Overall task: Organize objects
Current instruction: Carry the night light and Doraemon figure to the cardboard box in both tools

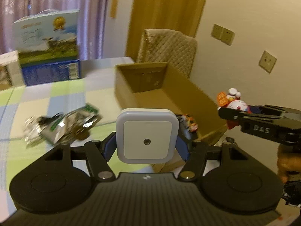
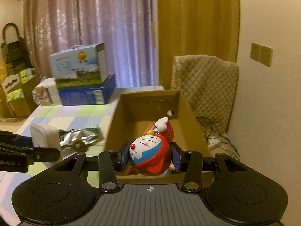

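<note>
My left gripper [image 1: 146, 145] is shut on a white square night light [image 1: 147, 136], held above the table's checked cloth just left of an open cardboard box [image 1: 188, 86]. In the right wrist view the same night light [image 2: 44, 137] and the left gripper [image 2: 47, 153] show at the left edge. My right gripper [image 2: 149, 155] is shut on a red and blue cat figurine [image 2: 148, 154], held over the near end of the cardboard box [image 2: 129, 111]. From the left wrist view the figurine [image 1: 233, 101] and right gripper [image 1: 225, 113] appear at the right.
A crumpled silver foil packet [image 1: 64, 126] lies on the checked cloth [image 1: 37, 98] left of the box. Small toy cars [image 1: 190, 124] sit by the box wall. Stacked cartons [image 2: 82, 75] stand at the table's far end. A quilted chair [image 2: 207, 82] is behind the box.
</note>
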`<state>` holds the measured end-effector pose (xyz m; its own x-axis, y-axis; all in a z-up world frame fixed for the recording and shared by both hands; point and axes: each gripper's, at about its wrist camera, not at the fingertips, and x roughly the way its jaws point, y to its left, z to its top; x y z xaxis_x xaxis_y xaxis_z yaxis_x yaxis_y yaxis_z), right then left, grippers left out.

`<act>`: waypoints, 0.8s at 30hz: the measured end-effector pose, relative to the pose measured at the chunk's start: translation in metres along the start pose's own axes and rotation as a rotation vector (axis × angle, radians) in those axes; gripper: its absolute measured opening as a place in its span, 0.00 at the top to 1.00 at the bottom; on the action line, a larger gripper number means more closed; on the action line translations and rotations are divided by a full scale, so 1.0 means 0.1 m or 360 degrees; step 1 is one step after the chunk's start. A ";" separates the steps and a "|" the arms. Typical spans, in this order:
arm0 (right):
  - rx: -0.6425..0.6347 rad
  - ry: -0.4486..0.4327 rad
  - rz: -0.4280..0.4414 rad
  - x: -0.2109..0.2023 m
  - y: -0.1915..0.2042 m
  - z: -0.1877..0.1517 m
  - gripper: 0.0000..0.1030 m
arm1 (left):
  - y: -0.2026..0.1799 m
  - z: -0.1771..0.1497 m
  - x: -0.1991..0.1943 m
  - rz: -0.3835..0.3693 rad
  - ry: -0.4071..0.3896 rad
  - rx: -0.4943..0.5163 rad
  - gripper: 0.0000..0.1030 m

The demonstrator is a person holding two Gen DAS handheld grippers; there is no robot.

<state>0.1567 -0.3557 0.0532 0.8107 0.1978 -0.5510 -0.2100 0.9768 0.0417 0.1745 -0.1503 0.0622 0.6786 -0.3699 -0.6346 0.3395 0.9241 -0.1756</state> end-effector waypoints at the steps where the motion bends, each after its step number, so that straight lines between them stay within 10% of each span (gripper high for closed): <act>1: 0.0011 0.0007 -0.0005 0.03 -0.06 0.02 0.59 | -0.05 0.05 0.05 -0.0015 0.0002 0.0007 0.41; 24: 0.0081 0.0119 0.0005 0.56 -0.56 0.10 0.59 | -0.37 0.45 0.90 -0.0111 0.0126 0.0116 0.40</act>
<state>0.2189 -0.3989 0.0284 0.7667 0.1958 -0.6114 -0.1829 0.9795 0.0844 0.2524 -0.2218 0.0458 0.5990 -0.4216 -0.6808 0.4325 0.8858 -0.1681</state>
